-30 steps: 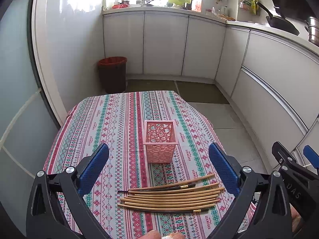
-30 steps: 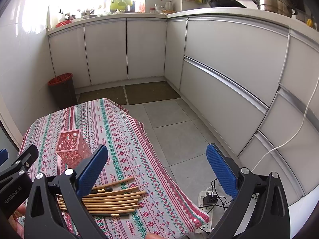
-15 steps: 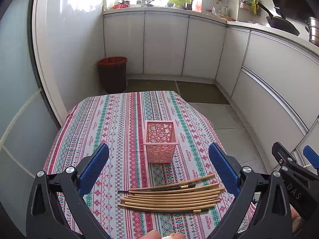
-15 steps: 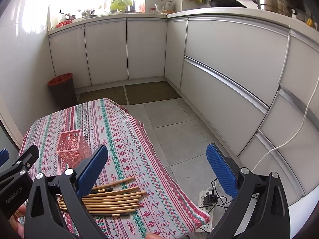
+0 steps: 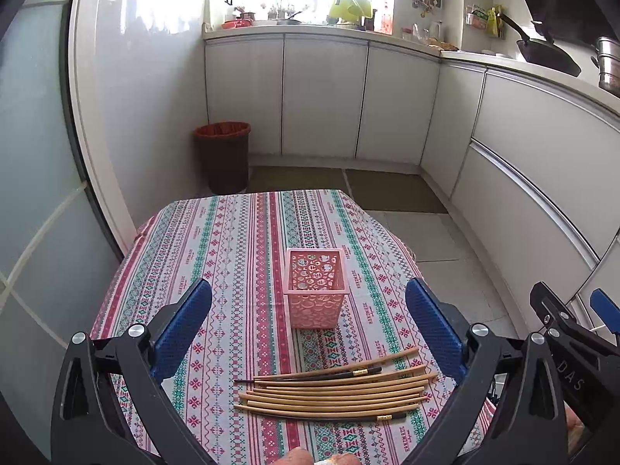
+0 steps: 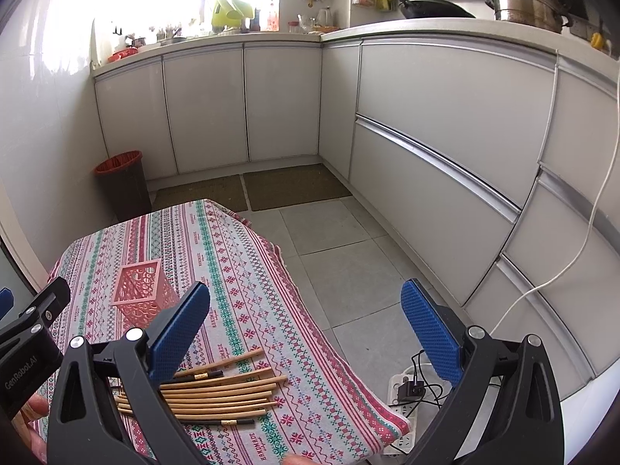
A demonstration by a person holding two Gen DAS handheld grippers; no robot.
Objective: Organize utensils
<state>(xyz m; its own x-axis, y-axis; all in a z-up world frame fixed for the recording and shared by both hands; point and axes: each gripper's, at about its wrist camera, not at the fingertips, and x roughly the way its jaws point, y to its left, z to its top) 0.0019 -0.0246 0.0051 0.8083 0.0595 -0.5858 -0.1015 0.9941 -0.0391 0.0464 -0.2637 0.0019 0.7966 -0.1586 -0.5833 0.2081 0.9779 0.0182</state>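
Note:
Several bamboo and dark chopsticks (image 5: 333,391) lie side by side near the front edge of the patterned tablecloth (image 5: 232,255). A pink perforated holder (image 5: 314,287) stands upright just behind them and looks empty. My left gripper (image 5: 308,321) is open and empty, held above the chopsticks. My right gripper (image 6: 304,325) is open and empty over the table's right edge; the chopsticks (image 6: 217,391) and the holder (image 6: 141,290) lie to its lower left.
A red-rimmed bin (image 5: 223,155) stands on the floor beyond the table. White cabinets (image 6: 445,124) run along the back and right. A power strip with cables (image 6: 407,391) lies on the tile floor right of the table.

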